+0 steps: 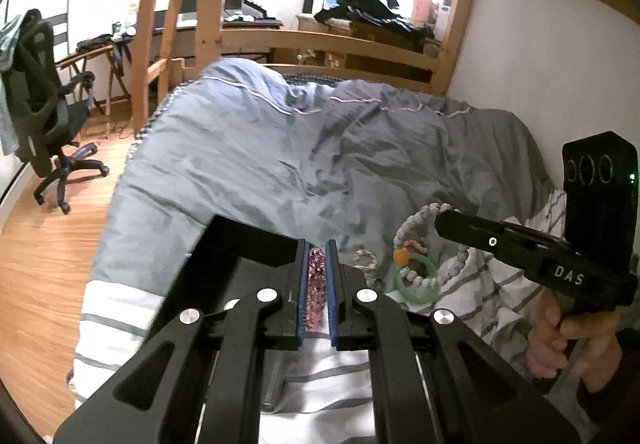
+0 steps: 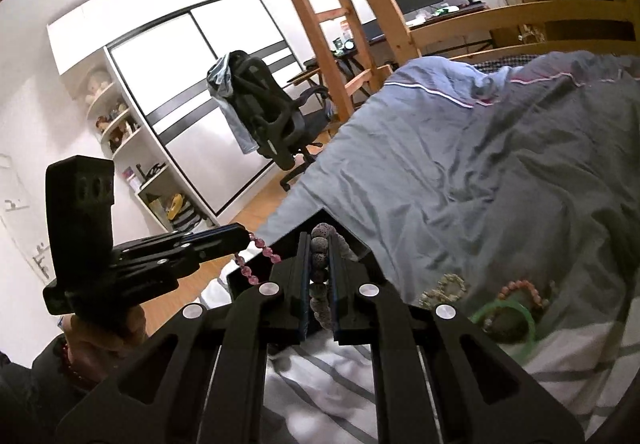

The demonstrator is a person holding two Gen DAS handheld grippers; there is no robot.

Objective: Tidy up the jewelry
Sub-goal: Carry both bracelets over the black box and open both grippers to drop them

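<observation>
Left wrist view, left to right: black office chair [image 1: 44,104] on wood floor [image 1: 48,264], wooden bunk-bed ladder [image 1: 168,36] behind it, grey-blue duvet [image 1: 300,148] across the bed. Left gripper [image 1: 318,264] low centre, clenched on a pink crystal-bead bracelet [image 1: 316,284]; beads run lengthwise between the blue pads [image 1: 330,276]. Striped white sheet [image 1: 320,384] under it. Just right of the fingers: small pale gold bracelet [image 1: 363,259] lying on the duvet edge, then green jade bangle [image 1: 416,282] flat on the sheet with an amber bead [image 1: 401,256] at its upper left rim. Grey lava-bead string [image 1: 416,220] looping from over the bangle up into the right gripper [image 1: 440,222], which comes in from the right edge, held by a right hand [image 1: 568,340]. White wall far right.

Right wrist view, left to right: white shelving [image 2: 120,132], left gripper [image 2: 244,234] coming in from the left with pink beads [image 2: 260,244] hanging off its tip in a short arc, clear of the bedding. Left hand [image 2: 104,332] on its grip. Sliding wardrobe doors [image 2: 200,84] and chair [image 2: 264,112] behind. Right gripper [image 2: 319,244] centre, closed tight on the grey lava beads [image 2: 319,272], stacked in line between the pads. Further right on the bedding: gold bracelet [image 2: 444,290], orange-pink bead bracelet [image 2: 520,290], green bangle [image 2: 508,324] overlapping it, part blurred.
</observation>
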